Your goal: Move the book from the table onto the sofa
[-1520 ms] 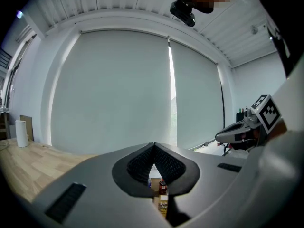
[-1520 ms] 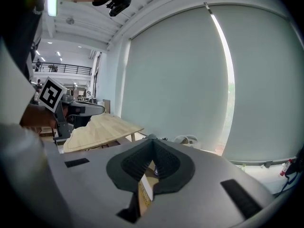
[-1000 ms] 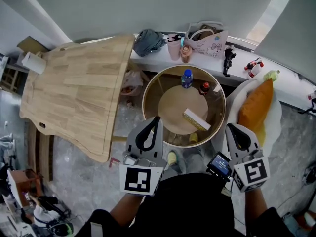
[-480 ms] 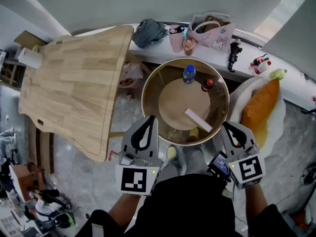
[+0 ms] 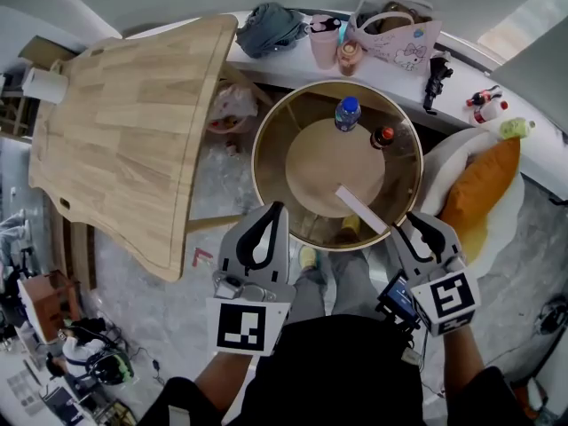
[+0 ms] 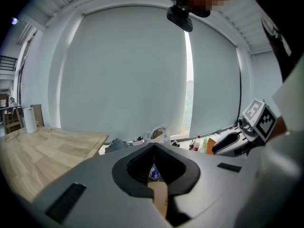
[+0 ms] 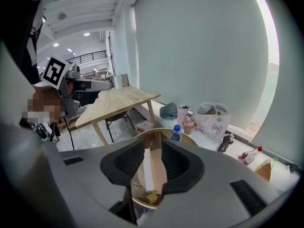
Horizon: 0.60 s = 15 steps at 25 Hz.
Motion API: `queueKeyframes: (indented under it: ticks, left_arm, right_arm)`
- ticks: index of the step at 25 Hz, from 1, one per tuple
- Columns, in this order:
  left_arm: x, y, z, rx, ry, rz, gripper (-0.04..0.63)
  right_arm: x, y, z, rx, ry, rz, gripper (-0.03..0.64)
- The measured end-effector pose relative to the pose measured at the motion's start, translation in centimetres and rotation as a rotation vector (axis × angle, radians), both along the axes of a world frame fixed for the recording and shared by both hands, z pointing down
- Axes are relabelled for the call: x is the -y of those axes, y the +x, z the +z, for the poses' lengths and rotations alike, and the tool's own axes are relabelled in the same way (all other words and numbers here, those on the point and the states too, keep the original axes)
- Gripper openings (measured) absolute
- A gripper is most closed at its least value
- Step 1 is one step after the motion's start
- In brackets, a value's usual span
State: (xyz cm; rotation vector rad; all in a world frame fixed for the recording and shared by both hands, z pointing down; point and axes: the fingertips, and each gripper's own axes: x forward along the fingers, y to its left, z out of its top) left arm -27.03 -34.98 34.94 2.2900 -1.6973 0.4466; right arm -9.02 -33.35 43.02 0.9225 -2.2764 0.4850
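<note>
**A:** Both tongs are nearer to the round table (image 5: 257,162) than one second ago, yes?

**B:** Yes. The right gripper (image 5: 406,226) was pressed together then, and now its jaws are opening. Nothing is between them yet; the book only shows through the gap, a little further off.

**A:** And the left gripper (image 5: 280,207)?

**B:** Its jaws are pressed together and they hold nothing.

**A:** Where is the book (image 5: 360,209)?

**B:** It lies on the round table, near the edge on the person's side, just beyond the right jaws and not touched. A bottle (image 5: 347,114) with a blue cap stands further back.

**A:** So how much is done?

**B:** I think nothing yet. The grasp, the lift and the carrying to the sofa (image 5: 446,153) with the orange cushion (image 5: 479,193), right of the table, all remain
</note>
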Motion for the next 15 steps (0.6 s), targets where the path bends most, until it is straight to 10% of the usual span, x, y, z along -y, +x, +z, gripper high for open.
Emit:
queueKeyframes:
  ticks: [15]
  left_arm:
    - [1.1,1.2,7.0,-0.04,-0.106,-0.015,0.006]
  right_arm:
    - [0.2,-2.2,8.5,-0.077,-0.118,-0.14,0.202]
